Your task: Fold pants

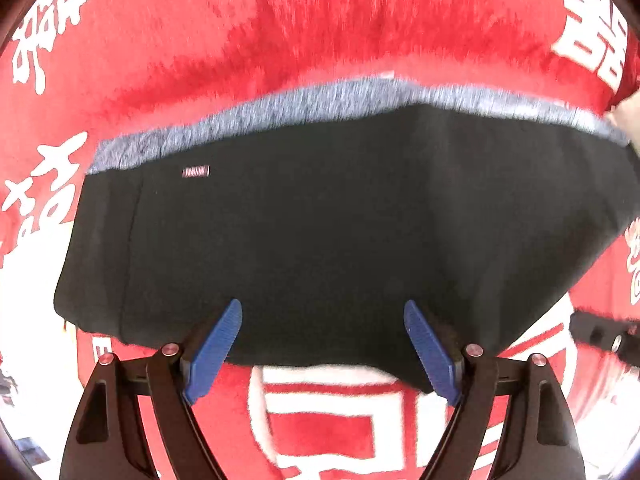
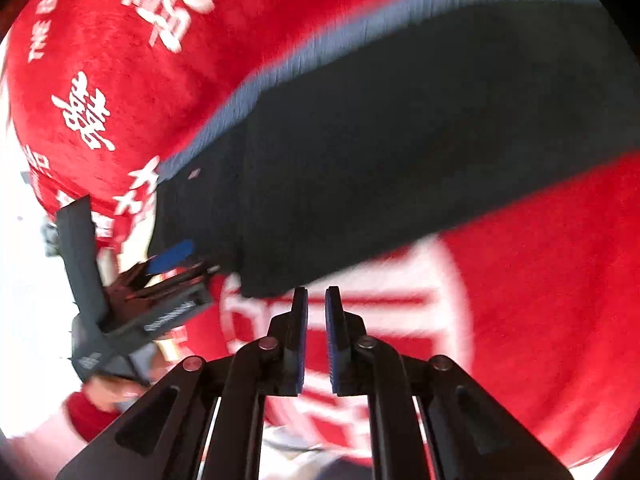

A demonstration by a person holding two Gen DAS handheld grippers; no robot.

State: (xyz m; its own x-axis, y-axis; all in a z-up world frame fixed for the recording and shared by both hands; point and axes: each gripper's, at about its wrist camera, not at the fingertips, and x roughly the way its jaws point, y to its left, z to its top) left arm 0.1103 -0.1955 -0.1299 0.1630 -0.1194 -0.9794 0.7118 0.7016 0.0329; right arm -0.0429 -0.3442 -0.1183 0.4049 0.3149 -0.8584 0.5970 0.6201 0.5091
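The black pants (image 1: 320,220) lie folded on a red cloth (image 1: 240,40), grey waistband (image 1: 280,108) on the far side. The left claw (image 1: 322,312) gapes wide over their near edge. The right claw (image 2: 316,296), nearly closed and empty, sits just short of their corner.

A red plush cloth (image 1: 208,40) printed with large white characters and white ring shapes covers the supporting surface (what lies beneath it cannot be seen). Directly on it rest folded black pants (image 1: 304,216), spread flat, with 1 grey heathered waistband (image 1: 280,108) along the far edge and a small label near the left corner.
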